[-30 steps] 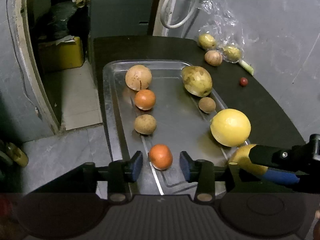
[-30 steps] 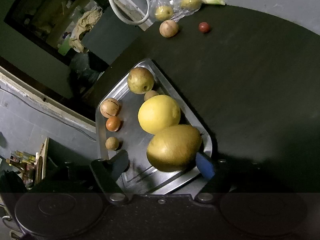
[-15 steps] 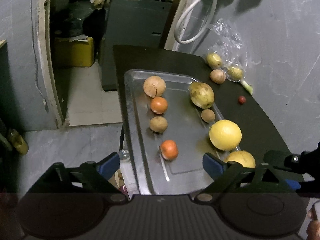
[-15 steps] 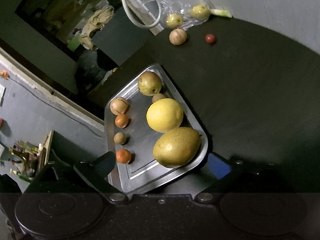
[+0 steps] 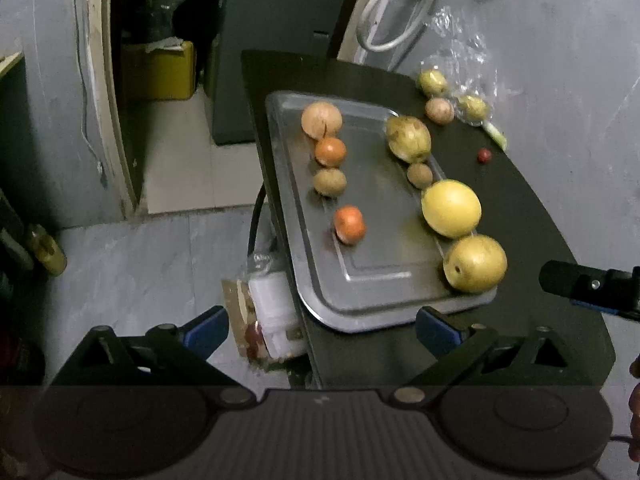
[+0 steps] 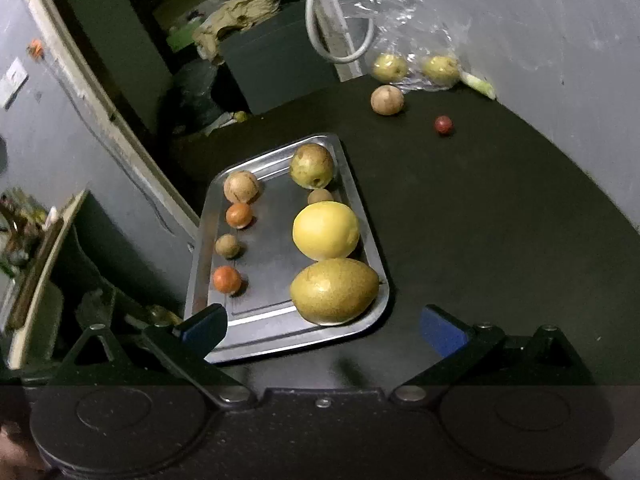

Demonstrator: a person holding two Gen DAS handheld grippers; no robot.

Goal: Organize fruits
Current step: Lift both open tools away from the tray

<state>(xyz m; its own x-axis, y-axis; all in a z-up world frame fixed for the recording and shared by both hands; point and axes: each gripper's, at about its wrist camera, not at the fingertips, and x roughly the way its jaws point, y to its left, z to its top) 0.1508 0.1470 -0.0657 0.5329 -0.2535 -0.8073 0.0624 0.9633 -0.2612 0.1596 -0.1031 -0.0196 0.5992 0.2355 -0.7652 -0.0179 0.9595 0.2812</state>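
A steel tray [image 5: 376, 304] [image 6: 280, 340] lies on a dark table with several fruits in two rows. The near orange fruit [image 5: 350, 225] [image 6: 227, 279] rests in the left row. A golden pear [image 5: 475, 263] [image 6: 334, 290] and a big yellow citrus [image 5: 451, 208] [image 6: 325, 230] fill the right row. My left gripper [image 5: 322, 330] hangs open and empty in front of the tray's near edge. My right gripper [image 6: 323, 328] is open too, just short of the pear; its finger [image 5: 588, 285] shows at the right of the left wrist view.
Off the tray, a brown round fruit [image 6: 387, 99], a small red fruit [image 6: 444, 125] and two yellow-green fruits in a clear plastic bag [image 6: 412, 66] lie at the table's far side by the wall. The table's left edge drops to a tiled floor [image 5: 140, 264].
Both grippers opened wide and pulled back from the tray. The left one let go of the near orange fruit, the right one of the golden pear; both fruits now rest on the tray.
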